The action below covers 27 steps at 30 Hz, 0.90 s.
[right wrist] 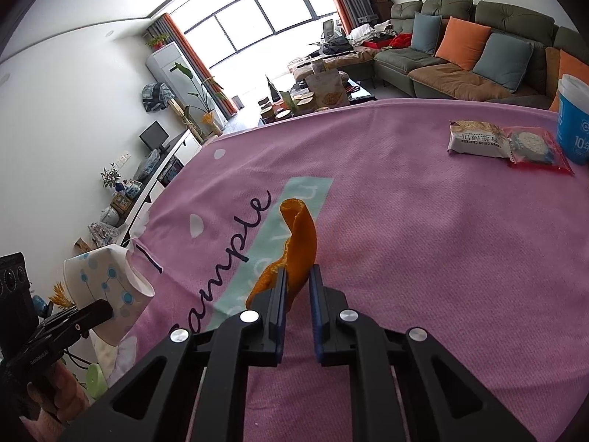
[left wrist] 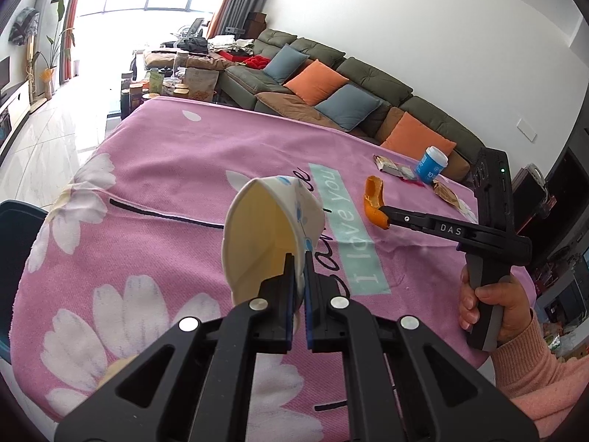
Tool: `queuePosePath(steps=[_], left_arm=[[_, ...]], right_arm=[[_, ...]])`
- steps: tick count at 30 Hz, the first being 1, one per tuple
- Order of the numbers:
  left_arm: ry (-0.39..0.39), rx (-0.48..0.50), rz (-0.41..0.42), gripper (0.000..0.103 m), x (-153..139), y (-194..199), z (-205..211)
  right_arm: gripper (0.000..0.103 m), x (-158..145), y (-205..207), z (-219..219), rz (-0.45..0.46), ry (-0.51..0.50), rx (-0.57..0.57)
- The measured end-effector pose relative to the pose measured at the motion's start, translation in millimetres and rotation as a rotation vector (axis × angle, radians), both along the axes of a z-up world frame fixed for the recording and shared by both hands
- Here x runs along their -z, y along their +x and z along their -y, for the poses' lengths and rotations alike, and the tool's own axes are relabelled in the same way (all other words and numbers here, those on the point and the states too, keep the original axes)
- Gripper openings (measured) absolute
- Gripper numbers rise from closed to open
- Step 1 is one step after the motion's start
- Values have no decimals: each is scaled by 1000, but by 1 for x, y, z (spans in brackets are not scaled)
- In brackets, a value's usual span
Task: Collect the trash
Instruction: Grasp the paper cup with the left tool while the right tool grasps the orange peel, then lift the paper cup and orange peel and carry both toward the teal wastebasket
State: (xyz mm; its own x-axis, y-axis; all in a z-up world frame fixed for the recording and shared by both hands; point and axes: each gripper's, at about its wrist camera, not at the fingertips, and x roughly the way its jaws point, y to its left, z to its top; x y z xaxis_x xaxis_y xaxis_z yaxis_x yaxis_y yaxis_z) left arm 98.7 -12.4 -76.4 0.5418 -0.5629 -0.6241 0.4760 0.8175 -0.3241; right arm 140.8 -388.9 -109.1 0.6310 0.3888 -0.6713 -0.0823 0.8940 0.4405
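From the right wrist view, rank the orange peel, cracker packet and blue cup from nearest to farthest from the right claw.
1. Orange peel: pinched in the right claw, centre.
2. Cracker packet: lying on the pink cloth, far right.
3. Blue cup: standing just beyond the packets, at the right edge.

Left gripper (left wrist: 299, 263) clamping crushed paper cup (left wrist: 270, 228) above pink floral tablecloth (left wrist: 165, 191); right gripper (left wrist: 384, 217) pinching orange peel (left wrist: 374, 199); blue-and-white cup (left wrist: 430, 164) and wrappers (left wrist: 392, 167) lying beyond.
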Motion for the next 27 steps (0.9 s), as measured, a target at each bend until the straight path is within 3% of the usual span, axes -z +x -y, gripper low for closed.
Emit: queuePosePath(steps=[13, 27], left_arm=[[15, -59, 18, 5, -3, -10, -27], [20, -124, 12, 5, -5, -21, -63]], right_arm=[[11, -29, -16, -60, 86, 58, -181], [11, -31, -11, -109, 91, 70, -298]])
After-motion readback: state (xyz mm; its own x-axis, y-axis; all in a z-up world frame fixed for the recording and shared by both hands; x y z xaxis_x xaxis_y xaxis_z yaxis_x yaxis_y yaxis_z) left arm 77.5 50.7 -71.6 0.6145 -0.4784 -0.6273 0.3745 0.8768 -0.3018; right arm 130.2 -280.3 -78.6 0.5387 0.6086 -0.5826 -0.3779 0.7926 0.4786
